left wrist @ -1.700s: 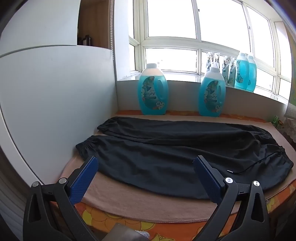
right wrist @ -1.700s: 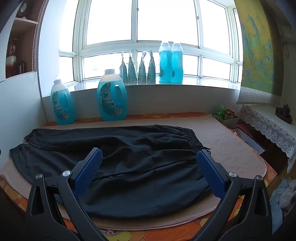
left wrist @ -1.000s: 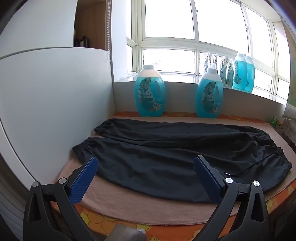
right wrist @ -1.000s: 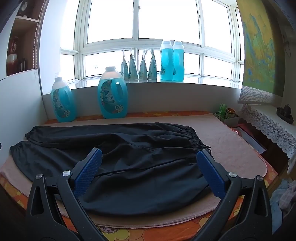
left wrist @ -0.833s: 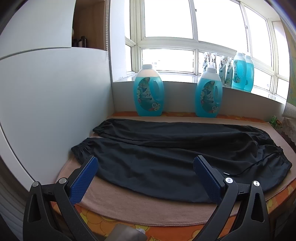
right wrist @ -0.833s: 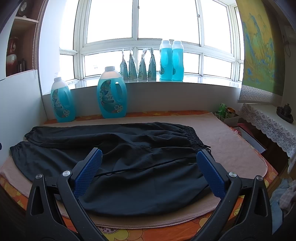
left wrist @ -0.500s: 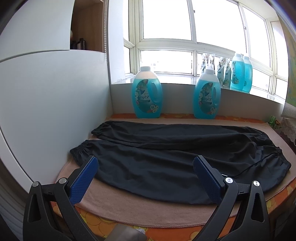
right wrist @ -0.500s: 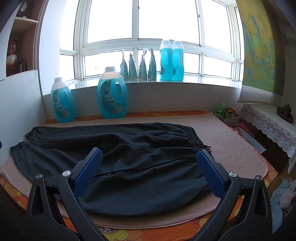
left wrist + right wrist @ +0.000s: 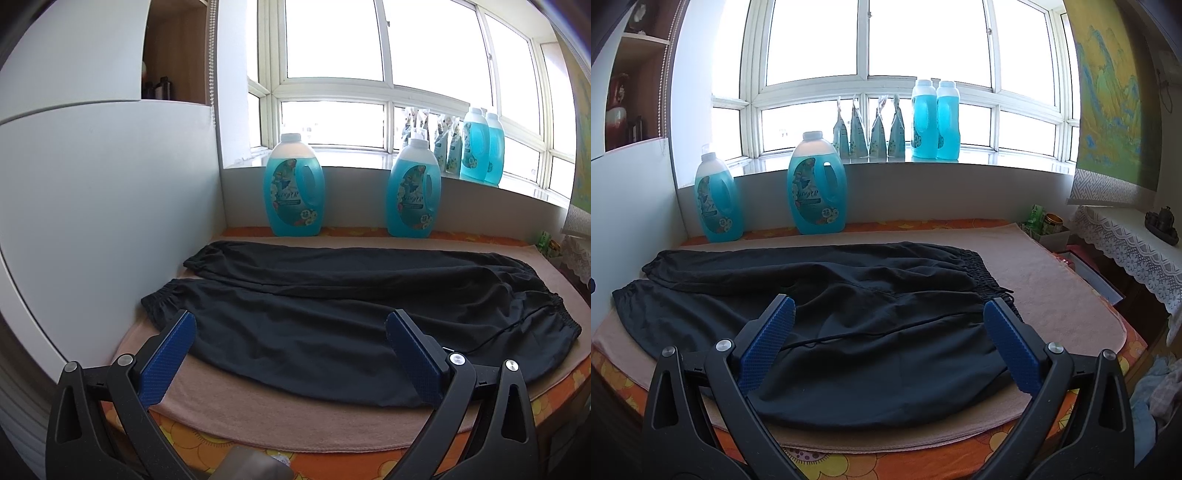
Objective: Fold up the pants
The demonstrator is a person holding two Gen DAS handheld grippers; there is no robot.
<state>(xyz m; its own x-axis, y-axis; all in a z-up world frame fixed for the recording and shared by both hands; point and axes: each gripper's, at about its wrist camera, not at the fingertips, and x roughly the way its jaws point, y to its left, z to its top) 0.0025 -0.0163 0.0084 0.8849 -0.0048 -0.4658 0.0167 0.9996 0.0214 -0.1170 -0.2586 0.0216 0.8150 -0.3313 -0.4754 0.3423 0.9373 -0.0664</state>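
Note:
Black pants [image 9: 332, 295] [image 9: 849, 295] lie spread flat on a beige towel [image 9: 280, 413] [image 9: 1041, 280], legs pointing left, elastic waistband at the right with a thin drawstring trailing across the cloth. My left gripper [image 9: 290, 321] hangs open above the near edge over the lower leg, nothing between its blue pads. My right gripper [image 9: 888, 306] is also open, held above the hip part near the waistband, and holds nothing.
Two big blue detergent bottles [image 9: 293, 188] [image 9: 816, 188] stand at the back of the table against the sill. More bottles and pouches [image 9: 934, 122] line the windowsill. A white panel [image 9: 103, 206] walls the left side. A lace-covered shelf [image 9: 1130, 236] is at the right.
The left wrist view has drifted back and slightly left, so the pants sit a little further right and lower. The right view is almost unchanged. Both grippers stay open.

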